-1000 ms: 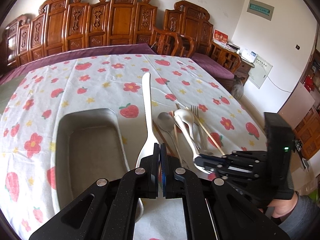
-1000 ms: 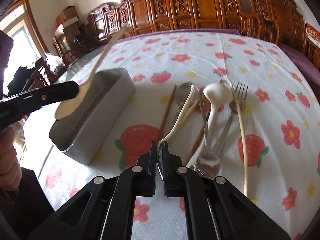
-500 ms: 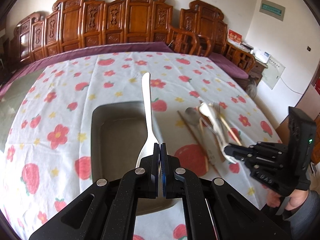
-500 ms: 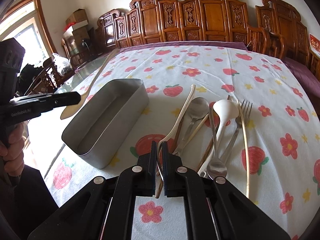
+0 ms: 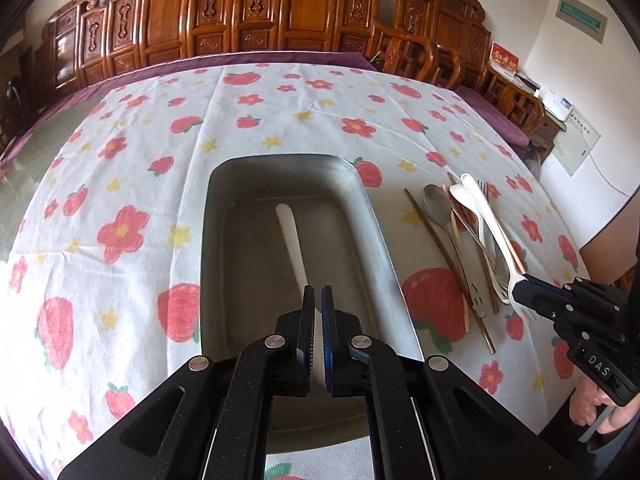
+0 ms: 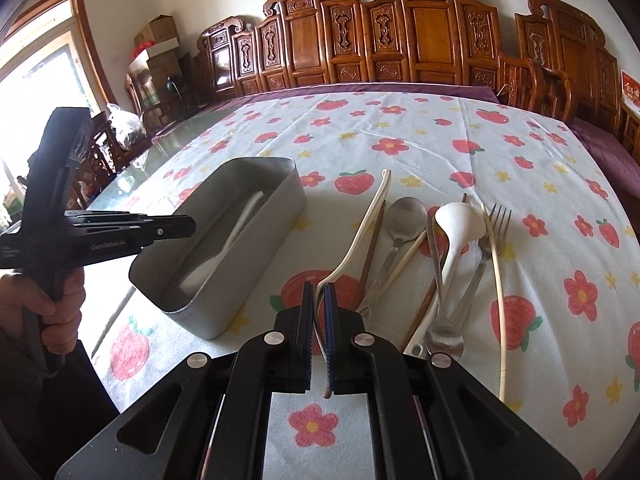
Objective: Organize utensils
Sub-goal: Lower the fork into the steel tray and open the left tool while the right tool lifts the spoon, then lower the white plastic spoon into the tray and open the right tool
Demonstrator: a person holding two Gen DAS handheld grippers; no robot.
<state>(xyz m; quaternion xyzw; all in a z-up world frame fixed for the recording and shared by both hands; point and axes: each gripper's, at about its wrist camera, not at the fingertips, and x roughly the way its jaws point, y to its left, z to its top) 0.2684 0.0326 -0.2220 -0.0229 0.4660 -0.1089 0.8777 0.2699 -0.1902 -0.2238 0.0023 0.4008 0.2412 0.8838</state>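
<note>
A grey metal tray [image 5: 376,236] sits on the strawberry tablecloth; it also shows in the right wrist view [image 6: 256,240]. A cream spoon [image 5: 292,236] lies inside it, also seen in the right wrist view [image 6: 236,232]. My left gripper [image 5: 317,300] hovers over the tray's near end with its jaws slightly apart, released from the spoon. My right gripper [image 6: 318,300] is shut on a second cream spoon [image 6: 360,232], held above the utensil pile [image 6: 440,248]. That gripper also shows in the left wrist view [image 5: 524,292].
The pile right of the tray holds a metal spoon [image 6: 400,224], a white ladle spoon [image 6: 456,228], a fork [image 6: 488,236] and chopsticks [image 6: 496,280]. Carved wooden chairs [image 5: 280,12] line the table's far edge.
My left gripper carried the cream spoon over the tray, lowered it and let it go; it now lies in the tray. My right gripper lifted its spoon slightly.
</note>
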